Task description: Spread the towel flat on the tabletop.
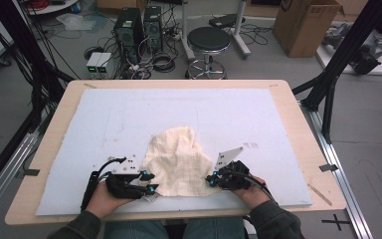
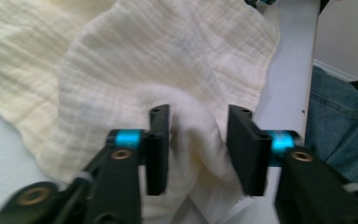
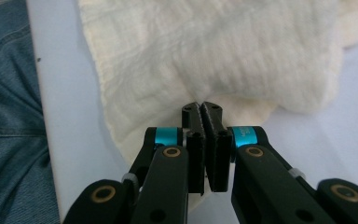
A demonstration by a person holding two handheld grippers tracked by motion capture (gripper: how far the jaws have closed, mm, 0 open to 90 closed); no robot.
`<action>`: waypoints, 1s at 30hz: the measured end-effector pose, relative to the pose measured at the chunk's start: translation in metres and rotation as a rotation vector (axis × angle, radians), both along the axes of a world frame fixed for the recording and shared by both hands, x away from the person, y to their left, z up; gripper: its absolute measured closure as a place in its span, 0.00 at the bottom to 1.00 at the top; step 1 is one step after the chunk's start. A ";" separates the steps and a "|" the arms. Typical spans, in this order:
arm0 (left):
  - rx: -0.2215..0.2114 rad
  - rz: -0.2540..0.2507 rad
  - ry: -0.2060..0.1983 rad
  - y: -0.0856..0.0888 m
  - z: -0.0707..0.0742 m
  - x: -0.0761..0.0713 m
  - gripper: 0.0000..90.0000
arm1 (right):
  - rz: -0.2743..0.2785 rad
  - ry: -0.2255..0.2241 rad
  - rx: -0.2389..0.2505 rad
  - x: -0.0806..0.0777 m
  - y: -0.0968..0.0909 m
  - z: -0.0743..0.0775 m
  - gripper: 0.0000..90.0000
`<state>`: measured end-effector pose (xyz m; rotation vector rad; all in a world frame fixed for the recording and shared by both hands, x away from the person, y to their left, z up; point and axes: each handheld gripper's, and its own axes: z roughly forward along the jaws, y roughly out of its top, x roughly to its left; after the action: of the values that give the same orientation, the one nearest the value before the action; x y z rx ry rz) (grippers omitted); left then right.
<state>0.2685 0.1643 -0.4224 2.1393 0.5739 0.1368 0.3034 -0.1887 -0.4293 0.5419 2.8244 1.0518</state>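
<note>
cloth: cream crinkled cloth [image 1: 179, 162] lies bunched on the pale blue mat [image 1: 104, 124], centre-near, tapering to a hump on its far side. Near hem sits close to the mat's near edge.
left gripper: left gripper [image 1: 147, 182] is at the cloth's near-left corner. In the left gripper view the jaws stand about half open with a raised fold of cloth [image 2: 193, 135] between them; pads sit beside the fold, and I can't see them pinching it. Reads as lined up for a grab, not a grip yet.
right gripper: right gripper [image 1: 212, 179] is at the near-right corner. In the right gripper view the jaws are pressed together on the cloth's near hem [image 3: 200, 105]; a thin layer appears caught between them, so shut on the cloth.
why: one corner each, hands apart along the near hem, so my read is a lift-and-spread or fold away from the person. The raised fold gives the left jaws something to bite.
edges: mat's near edge and the table [image 1: 298, 124] lip are just behind both hands, the person's lap right below. Little room to pull back.
open room: bare mat to the far side, left and right of the cloth; nothing else lies on it. Far is the free direction.
risk: left may catch a single layer or slip off the fold if it closes off-centre.
</note>
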 end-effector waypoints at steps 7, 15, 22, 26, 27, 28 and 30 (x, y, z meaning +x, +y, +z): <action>-0.043 0.020 0.013 0.016 0.004 0.001 0.54 | -0.098 -0.010 0.034 0.004 -0.032 0.006 0.98; -0.001 0.001 0.024 0.004 -0.002 0.003 0.67 | -0.132 -0.013 0.073 0.002 -0.050 0.011 0.95; 0.047 -0.029 0.021 -0.008 -0.007 0.005 0.90 | -0.054 -0.015 0.129 -0.004 -0.040 0.013 0.78; 0.021 -0.044 0.016 -0.001 -0.001 0.004 0.97 | -0.007 -0.002 0.088 -0.007 -0.028 0.007 0.77; 0.006 -0.040 0.006 0.004 0.004 0.003 0.97 | -0.005 0.008 0.080 -0.007 -0.026 0.006 0.77; -0.006 -0.034 -0.003 0.009 0.008 0.002 0.97 | 0.001 0.012 0.083 -0.007 -0.024 0.006 0.76; -0.027 -0.027 -0.014 0.020 0.016 0.000 0.97 | 0.007 0.007 0.090 -0.008 -0.021 0.007 0.76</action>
<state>0.2682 0.1841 -0.4068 2.1177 0.5364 0.1283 0.2956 -0.2101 -0.4225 0.5454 2.7982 1.1850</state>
